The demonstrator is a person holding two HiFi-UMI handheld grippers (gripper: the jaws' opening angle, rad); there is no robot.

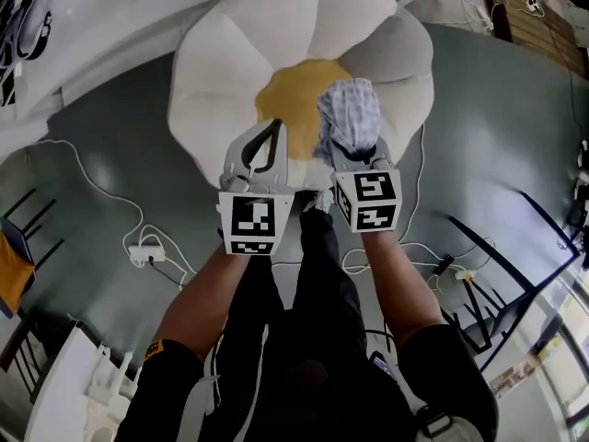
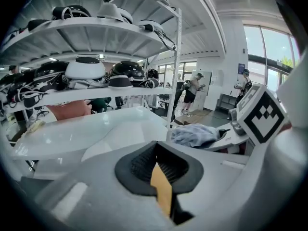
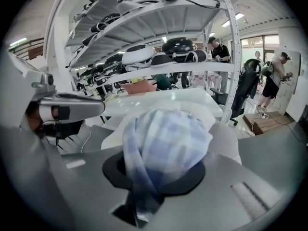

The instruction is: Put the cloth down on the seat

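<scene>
The seat (image 1: 221, 72) is a big flower-shaped cushion with white petals, one grey petal and a yellow centre (image 1: 290, 95). A bunched blue-and-white checked cloth (image 1: 350, 113) hangs over the centre's right edge, and my right gripper (image 1: 354, 147) is shut on it. In the right gripper view the cloth (image 3: 166, 143) bulges out of the jaws and hides the pads. My left gripper (image 1: 272, 129) hovers beside it over the yellow centre, shut and empty. From the left gripper view the cloth (image 2: 195, 134) shows to the right, and a yellow sliver appears behind the closed tips (image 2: 156, 150).
White shelves (image 2: 96, 32) loaded with helmets and headsets stand behind the seat. Cables and a power strip (image 1: 147, 251) lie on the grey floor at left. A black chair frame (image 1: 515, 274) stands at right, a white rack (image 1: 92, 385) at lower left. People stand far off.
</scene>
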